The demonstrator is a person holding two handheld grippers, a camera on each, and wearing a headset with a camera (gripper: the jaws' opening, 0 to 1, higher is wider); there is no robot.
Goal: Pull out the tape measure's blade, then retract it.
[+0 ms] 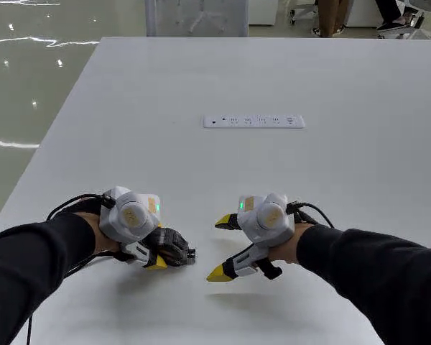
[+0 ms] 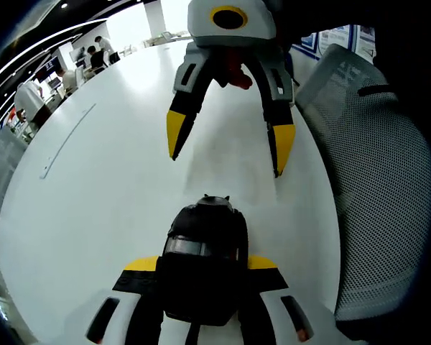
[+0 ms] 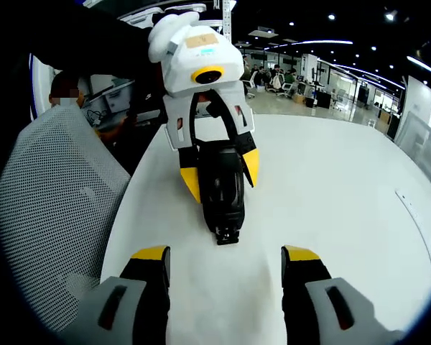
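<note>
Jaws of the left gripper (image 1: 164, 254) are clenched on the black tape measure (image 2: 205, 259), at 7 o'clock in the head view, low on the white surface (image 1: 287, 187). The right gripper (image 1: 217, 248), at 5 o'clock, has its jaws wide apart and holding nothing, aimed at the blade tab (image 3: 228, 236), near but apart. The pull-out looks not yet begun. Next, I judge, the right jaws must pinch that tab. A power strip (image 1: 253, 121) lies far off at 12 o'clock.

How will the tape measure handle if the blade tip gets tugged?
The tape measure looks rigid and compact, probably dense for its size. Clamped by the left gripper, it likely won't roll, though a tug could twist it.
</note>
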